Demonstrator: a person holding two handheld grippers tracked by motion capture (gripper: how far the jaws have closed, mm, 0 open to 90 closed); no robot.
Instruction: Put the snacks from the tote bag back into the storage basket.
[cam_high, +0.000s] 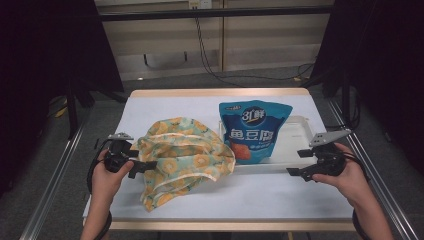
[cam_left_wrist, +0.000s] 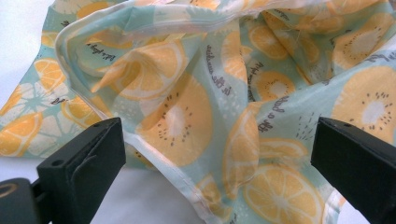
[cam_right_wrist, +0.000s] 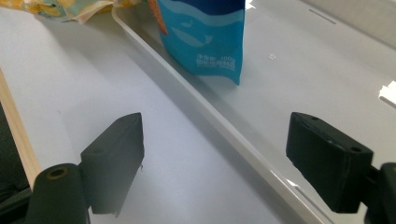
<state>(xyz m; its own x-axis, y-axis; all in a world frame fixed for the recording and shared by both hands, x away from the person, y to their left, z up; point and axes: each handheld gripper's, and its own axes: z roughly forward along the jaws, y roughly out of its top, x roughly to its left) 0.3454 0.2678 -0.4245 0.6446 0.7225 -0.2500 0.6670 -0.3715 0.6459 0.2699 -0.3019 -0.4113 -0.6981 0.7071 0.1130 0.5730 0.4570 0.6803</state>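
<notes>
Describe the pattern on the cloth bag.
Pale mint cloth bag printed with orange citrus slices and small script lettering, white-edged; clearest in the left gripper view.

From my screen, the table (cam_high: 215, 92) fills the middle of the high view. Its pale wooden rim shows at 12 and 6 o'clock, and a white sheet (cam_high: 280, 195) covers the top. The same wooden rim runs along 9 o'clock in the right gripper view.

A metal rail (cam_high: 55, 175) flanks the table at 9 o'clock, and a second rail (cam_high: 380, 180) at 3 o'clock. Beyond the far rim I see grey floor (cam_high: 165, 82). A black cable (cam_high: 210, 55) drops down the beige wall (cam_high: 270, 35) at 12 o'clock and trails off across the floor towards 2 o'clock. Dark curtains (cam_high: 45, 50) hang at 10 and 2 o'clock.
</notes>
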